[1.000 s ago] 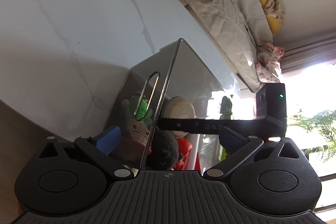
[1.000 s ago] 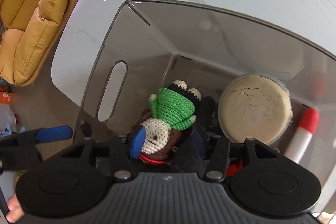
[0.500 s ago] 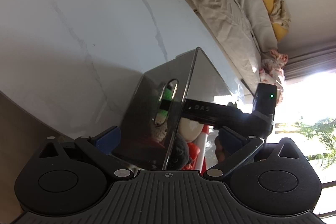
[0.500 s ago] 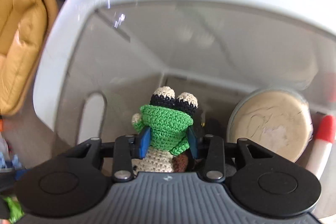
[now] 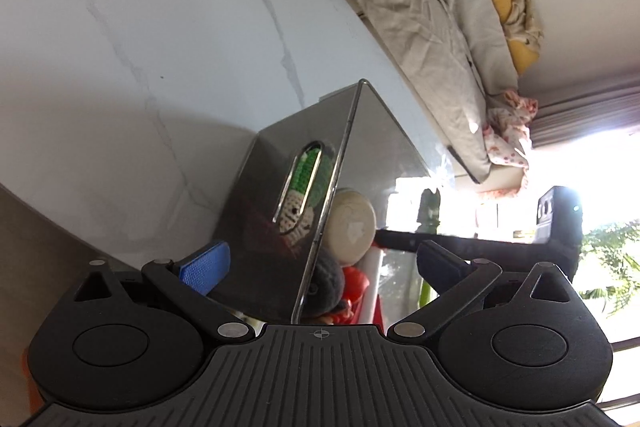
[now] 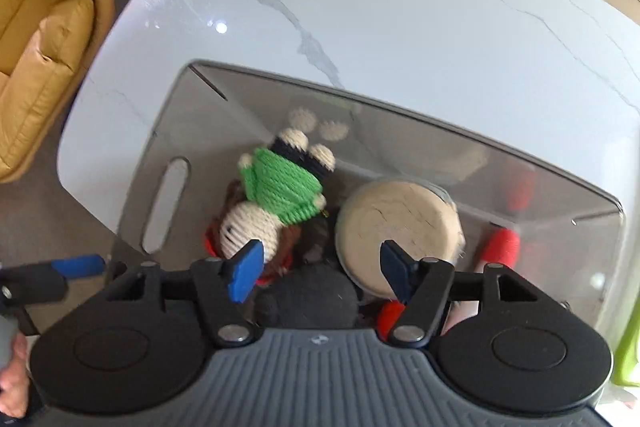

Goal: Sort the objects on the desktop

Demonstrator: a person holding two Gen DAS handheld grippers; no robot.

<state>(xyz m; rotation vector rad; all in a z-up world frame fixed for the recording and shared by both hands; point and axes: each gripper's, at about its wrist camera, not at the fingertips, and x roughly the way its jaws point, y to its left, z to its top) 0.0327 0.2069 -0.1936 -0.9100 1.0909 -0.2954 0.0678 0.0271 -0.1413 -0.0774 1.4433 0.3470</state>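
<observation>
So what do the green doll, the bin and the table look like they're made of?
Green doll: crocheted yarn, matte, with visible stitch rows. Bin: probably smoked clear plastic, glossy, since the contents show through its walls. Table: marble or a marble-look slab, polished, white with grey veins and light glints.

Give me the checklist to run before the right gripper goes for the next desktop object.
1. Right gripper free of the crochet doll: ok, jaws opening, nothing between them.
2. Doll inside the smoky clear bin: ok, lying head down on other toys.
3. Left gripper open astride the bin corner: ok.
4. Round beige tin lying clear of the doll: ok.
5. Next object on the marble table: cannot tell, none visible.
</observation>
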